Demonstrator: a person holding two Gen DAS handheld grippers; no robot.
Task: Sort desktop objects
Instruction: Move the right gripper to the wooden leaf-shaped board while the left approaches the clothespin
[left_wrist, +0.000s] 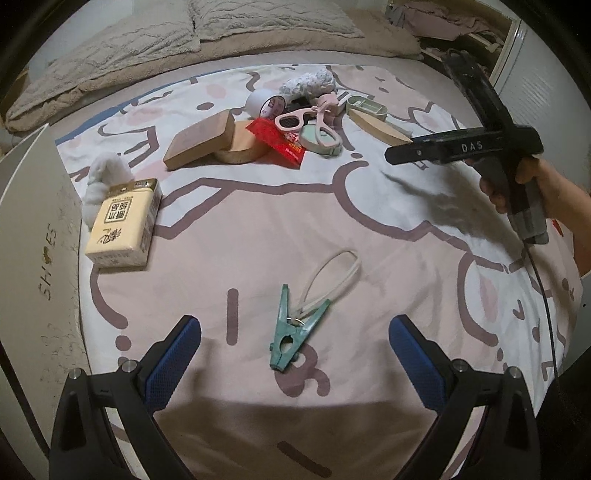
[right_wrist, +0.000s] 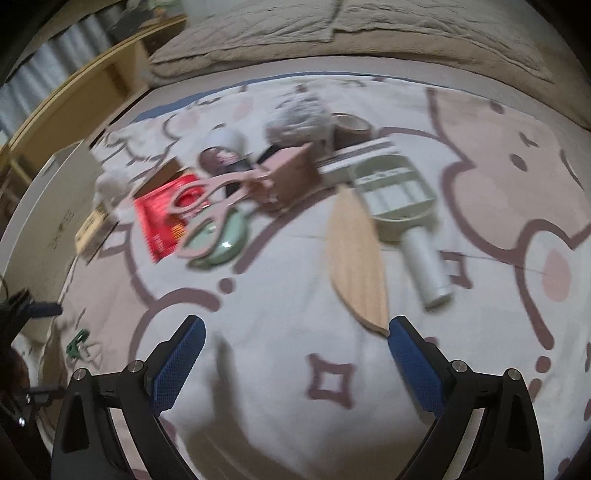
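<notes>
My left gripper (left_wrist: 294, 341) is open just above the patterned sheet, its blue pads on either side of a green clothes peg (left_wrist: 295, 330) with a white cord loop (left_wrist: 332, 277); the pads do not touch the peg. Further back lie a yellow tissue pack (left_wrist: 123, 221), two wooden blocks (left_wrist: 201, 140), a red packet (left_wrist: 280, 140), pink scissors (left_wrist: 306, 118) and a green mirror (left_wrist: 321, 136). My right gripper (right_wrist: 295, 347) is open and holds nothing, near the tip of a wooden leaf-shaped board (right_wrist: 354, 254). A green tray (right_wrist: 395, 192) and white tube (right_wrist: 428, 269) lie beside the board.
A white shoe box (left_wrist: 37, 229) stands at the sheet's left edge. A white cloth (left_wrist: 105, 173) sits behind the tissue pack. Quilts (left_wrist: 147, 51) are heaped at the back. The right-hand gripper tool (left_wrist: 491, 144), held in a hand, hovers at the right in the left wrist view.
</notes>
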